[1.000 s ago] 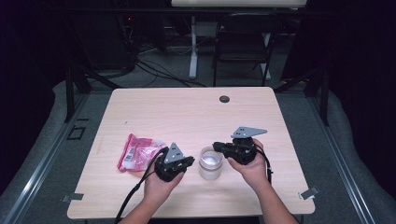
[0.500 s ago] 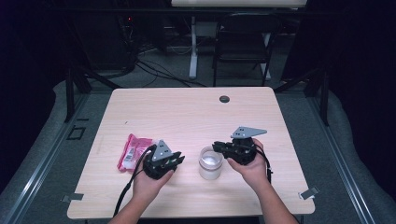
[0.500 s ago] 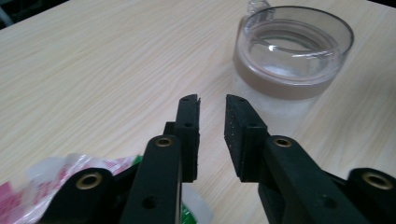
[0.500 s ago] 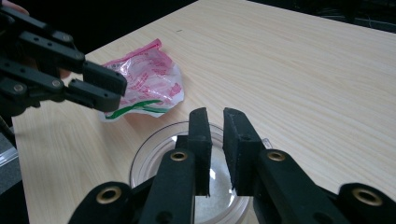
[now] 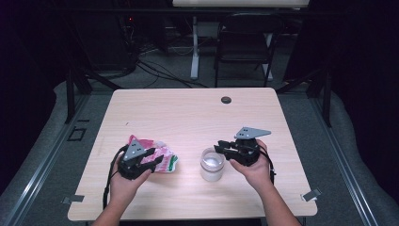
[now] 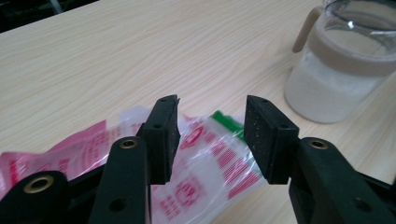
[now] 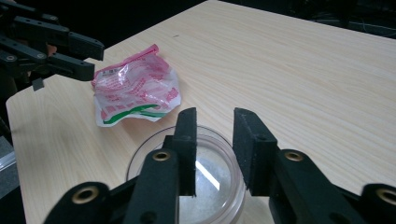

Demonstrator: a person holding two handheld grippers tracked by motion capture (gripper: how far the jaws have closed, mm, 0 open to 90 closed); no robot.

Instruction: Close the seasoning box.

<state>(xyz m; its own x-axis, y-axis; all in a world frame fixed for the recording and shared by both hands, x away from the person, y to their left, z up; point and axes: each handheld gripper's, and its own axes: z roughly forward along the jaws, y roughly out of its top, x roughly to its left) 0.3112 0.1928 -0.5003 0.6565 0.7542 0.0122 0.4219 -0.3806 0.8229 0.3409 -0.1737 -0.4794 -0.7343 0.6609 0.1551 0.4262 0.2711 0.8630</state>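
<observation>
A crumpled pink, white and green plastic bag [image 5: 167, 160] lies flat on the wooden table [image 5: 188, 113]. My left gripper [image 5: 153, 157] hovers over it, its jaws just opened. In the left gripper view the bag [image 6: 210, 158] lies under my left gripper [image 6: 212, 126], and the pads do not press on it. A clear jar [image 5: 211, 165] with a tan band, half full of white grains, stands right of the bag. My right gripper [image 5: 222, 147] sits at its right rim, its jaws also just opened. In the right gripper view my right gripper [image 7: 215, 140] stands above the jar's clear lid [image 7: 210, 186] with nothing between the pads.
A small black round disc [image 5: 226, 100] sits near the table's far edge. A chair [image 5: 244, 42] and cables are on the floor beyond the table. The jar [image 6: 336, 79] stands at the upper right of the left gripper view.
My left gripper has moved left, away from the jar and over the bag, and its jaws have opened. The right gripper stayed at the jar and its jaws have spread apart.
</observation>
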